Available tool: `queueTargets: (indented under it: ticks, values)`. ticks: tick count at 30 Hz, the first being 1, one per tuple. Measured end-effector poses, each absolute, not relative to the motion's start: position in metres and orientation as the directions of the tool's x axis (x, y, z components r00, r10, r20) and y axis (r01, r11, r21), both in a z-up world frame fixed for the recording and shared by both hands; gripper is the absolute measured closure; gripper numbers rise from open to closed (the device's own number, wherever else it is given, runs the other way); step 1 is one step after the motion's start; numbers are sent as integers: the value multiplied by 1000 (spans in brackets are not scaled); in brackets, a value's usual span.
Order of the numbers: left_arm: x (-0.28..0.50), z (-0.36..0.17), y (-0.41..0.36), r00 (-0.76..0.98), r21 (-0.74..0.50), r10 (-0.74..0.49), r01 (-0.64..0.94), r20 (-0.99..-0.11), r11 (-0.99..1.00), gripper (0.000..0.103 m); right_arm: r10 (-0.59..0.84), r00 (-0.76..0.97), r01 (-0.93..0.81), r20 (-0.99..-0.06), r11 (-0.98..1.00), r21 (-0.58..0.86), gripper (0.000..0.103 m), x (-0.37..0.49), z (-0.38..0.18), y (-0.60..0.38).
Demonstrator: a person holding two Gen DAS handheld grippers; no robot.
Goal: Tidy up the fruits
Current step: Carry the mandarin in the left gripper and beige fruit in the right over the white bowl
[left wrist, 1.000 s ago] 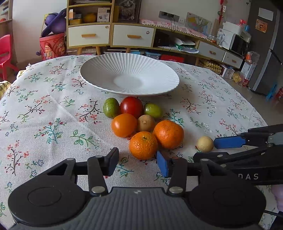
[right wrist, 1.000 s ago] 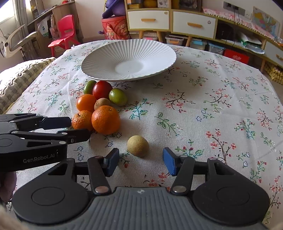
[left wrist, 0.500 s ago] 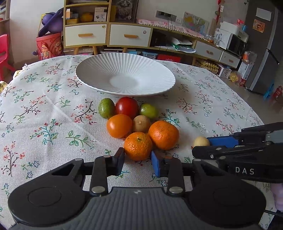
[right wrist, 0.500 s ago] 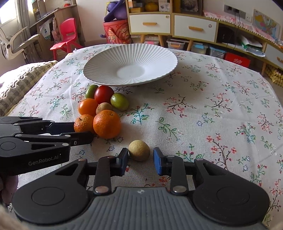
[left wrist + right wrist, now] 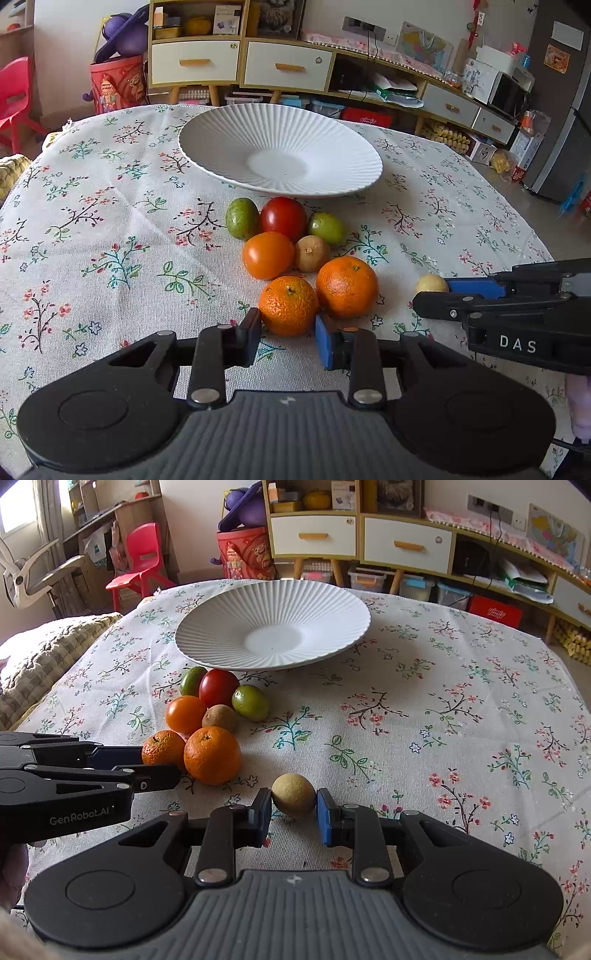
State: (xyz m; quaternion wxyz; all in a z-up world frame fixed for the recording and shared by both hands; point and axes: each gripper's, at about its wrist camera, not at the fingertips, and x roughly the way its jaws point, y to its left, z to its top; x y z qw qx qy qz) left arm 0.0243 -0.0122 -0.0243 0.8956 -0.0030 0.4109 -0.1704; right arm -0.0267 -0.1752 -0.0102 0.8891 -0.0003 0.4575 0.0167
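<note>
A white ribbed plate [image 5: 229,155] [image 5: 221,627] sits empty at the table's far middle. Before it lies a cluster of fruit: two green ones, a red tomato [image 5: 283,218], an orange tomato [image 5: 268,254], a brown kiwi, a large orange [image 5: 346,287] and a small mandarin [image 5: 288,305] [image 5: 163,748]. My left gripper [image 5: 288,332] has closed its pads against the mandarin's two sides on the cloth. A pale yellow-brown round fruit [image 5: 294,794] [image 5: 430,284] lies apart to the right. My right gripper [image 5: 294,814] is shut on this fruit, which rests on the cloth.
The table wears a floral cloth [image 5: 110,229]. Cabinets and shelves [image 5: 236,62] stand behind it, a red child's chair [image 5: 142,559] and a cushion [image 5: 40,657] to the left. The two grippers are side by side near the front edge.
Both grippers have moved forward and narrowed their jaws. The left one now touches the small mandarin, the right one the pale round fruit.
</note>
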Motion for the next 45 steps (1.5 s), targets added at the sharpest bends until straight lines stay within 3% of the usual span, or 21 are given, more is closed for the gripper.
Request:
queueTargets:
  ticks: [26,45]
  values:
    - [80,23,-7,673,-131,-276,259,-687,957,88,103,668,-95,-737,994,54,79,36,21,-182]
    - [148,-6,-28,690,-61,-259,297,-676,953,88,125,682,-151,-721,988,29,79,93,-1,-192]
